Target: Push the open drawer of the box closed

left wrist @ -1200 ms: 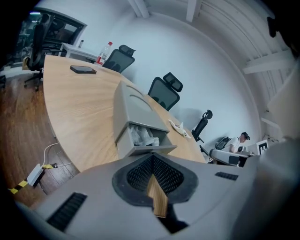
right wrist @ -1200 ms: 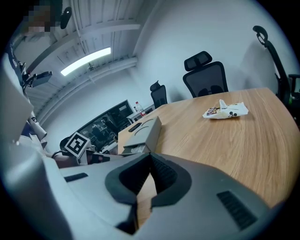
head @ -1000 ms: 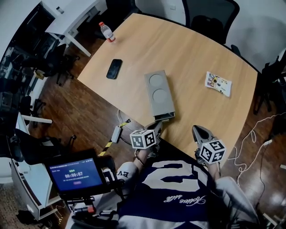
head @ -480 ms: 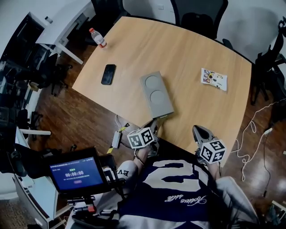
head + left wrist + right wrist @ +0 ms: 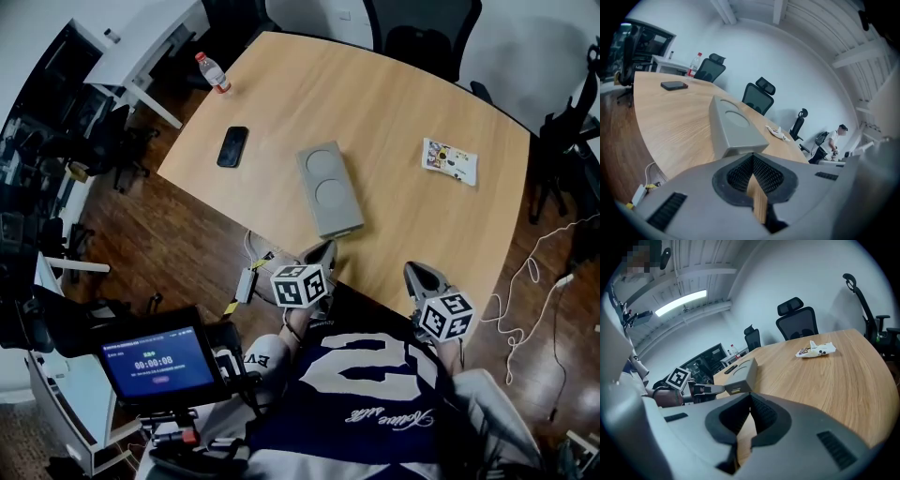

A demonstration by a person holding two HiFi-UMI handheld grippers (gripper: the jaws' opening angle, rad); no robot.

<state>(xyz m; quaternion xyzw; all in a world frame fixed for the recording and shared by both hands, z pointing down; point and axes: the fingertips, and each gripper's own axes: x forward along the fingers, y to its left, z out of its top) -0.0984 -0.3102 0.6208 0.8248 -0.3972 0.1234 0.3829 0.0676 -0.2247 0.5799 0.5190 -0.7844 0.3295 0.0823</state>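
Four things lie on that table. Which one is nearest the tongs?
The grey box with two round dents: it lies just ahead of the left tongs; phone, bottle and packet lie farther off.

The wooden desk carried a grey box just ahead of the left tongs. A black phone lay farther off to their left, and a bottle stood beyond it. A snack packet lay well ahead of the right tongs.

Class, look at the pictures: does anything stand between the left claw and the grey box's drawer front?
Nothing visible does. The left claw points straight at the drawer front of the box, close to it, with no object between.
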